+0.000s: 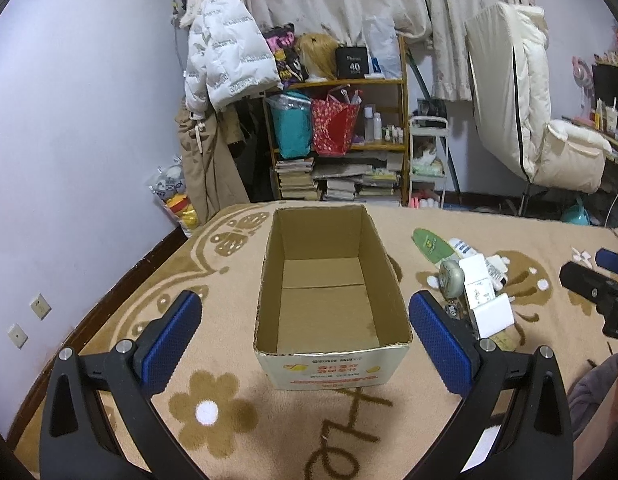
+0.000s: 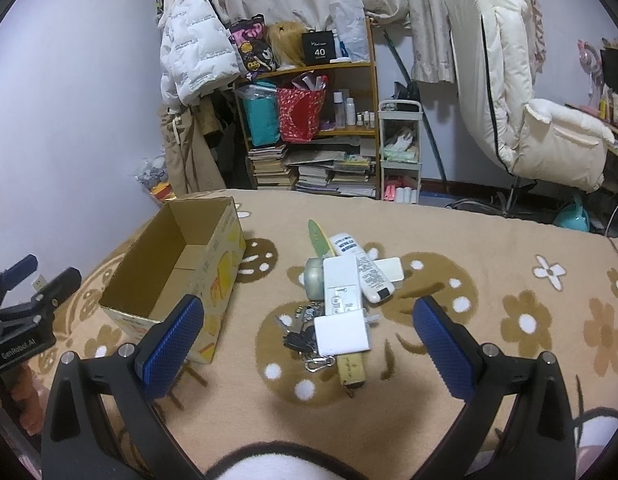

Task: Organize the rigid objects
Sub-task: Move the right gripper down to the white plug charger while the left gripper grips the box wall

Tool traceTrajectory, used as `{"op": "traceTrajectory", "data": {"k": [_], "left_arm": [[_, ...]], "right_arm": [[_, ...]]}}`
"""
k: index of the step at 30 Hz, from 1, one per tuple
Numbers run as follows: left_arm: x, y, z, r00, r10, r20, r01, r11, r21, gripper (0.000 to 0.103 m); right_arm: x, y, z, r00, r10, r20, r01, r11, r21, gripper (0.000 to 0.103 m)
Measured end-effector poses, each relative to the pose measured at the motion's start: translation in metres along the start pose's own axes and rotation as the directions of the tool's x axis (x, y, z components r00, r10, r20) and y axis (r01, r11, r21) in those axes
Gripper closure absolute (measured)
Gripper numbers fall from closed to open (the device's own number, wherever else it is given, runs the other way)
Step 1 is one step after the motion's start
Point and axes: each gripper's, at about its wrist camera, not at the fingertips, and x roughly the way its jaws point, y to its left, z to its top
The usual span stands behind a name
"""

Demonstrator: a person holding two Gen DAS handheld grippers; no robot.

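Note:
An open, empty cardboard box (image 1: pixel 329 312) (image 2: pixel 181 264) stands on the beige flower-patterned blanket. To its right lies a pile of small items: a white remote (image 2: pixel 341 284), a white tube (image 2: pixel 363 264), a flat white box (image 2: pixel 341 334), a silver round tin (image 2: pixel 314 280), a green oval piece (image 2: pixel 317 236), a bunch of keys (image 2: pixel 301 338) and a yellowish bar (image 2: pixel 351 366). My left gripper (image 1: pixel 305 304) (image 2: pixel 49 270) hovers open before the box, holding nothing. Just short of the pile, my right gripper (image 2: pixel 309 308) (image 1: pixel 589 266) stands open with nothing between its fingers.
Beyond the blanket's far edge stand a wooden shelf (image 2: pixel 373 128) with books and bags, a small white cart (image 2: pixel 401 152) and a padded white chair (image 2: pixel 549 136). A white coat (image 1: pixel 225 60) hangs at the back left. The wall (image 1: pixel 69 140) runs along the left.

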Motion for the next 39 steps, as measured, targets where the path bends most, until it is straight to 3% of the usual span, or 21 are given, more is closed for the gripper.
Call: {"op": "traceTrajectory", "data": {"k": [9,17,21,26,35,39], "left_arm": [[0.031,0.007,0.021,0.999,-0.011,-0.052,0.009,1.000,-0.027,0.001],[0.082,0.021,0.038,0.986,-0.037,-0.164,0.031,0.999,-0.041,0.001],[0.105,0.032,0.040,0.979,-0.032,-0.203,0.022,0.999,-0.050,0.001],[0.133,0.049,0.031,0.959,-0.074,-0.275,0.041,0.991,-0.124,0.002],[0.160,0.074,0.009,0.940,0.023,-0.341,-0.079,0.985,-0.152,0.006],[0.168,0.078,0.001,0.923,0.015,-0.383,-0.081,0.984,-0.157,0.006]], "right_arm": [[0.033,0.005,0.025,0.998,0.042,-0.050,-0.043,0.999,-0.010,0.000],[0.074,-0.003,0.046,0.983,0.102,-0.155,-0.099,0.995,0.025,0.000],[0.097,-0.017,0.052,0.968,0.104,-0.229,-0.099,0.995,0.034,0.000],[0.121,-0.039,0.050,0.948,0.085,-0.306,-0.065,0.995,0.077,0.000],[0.160,-0.047,0.015,0.897,0.043,-0.440,-0.014,0.998,0.068,0.000],[0.170,-0.045,0.006,0.886,0.023,-0.464,0.003,0.998,0.055,0.000]]}}
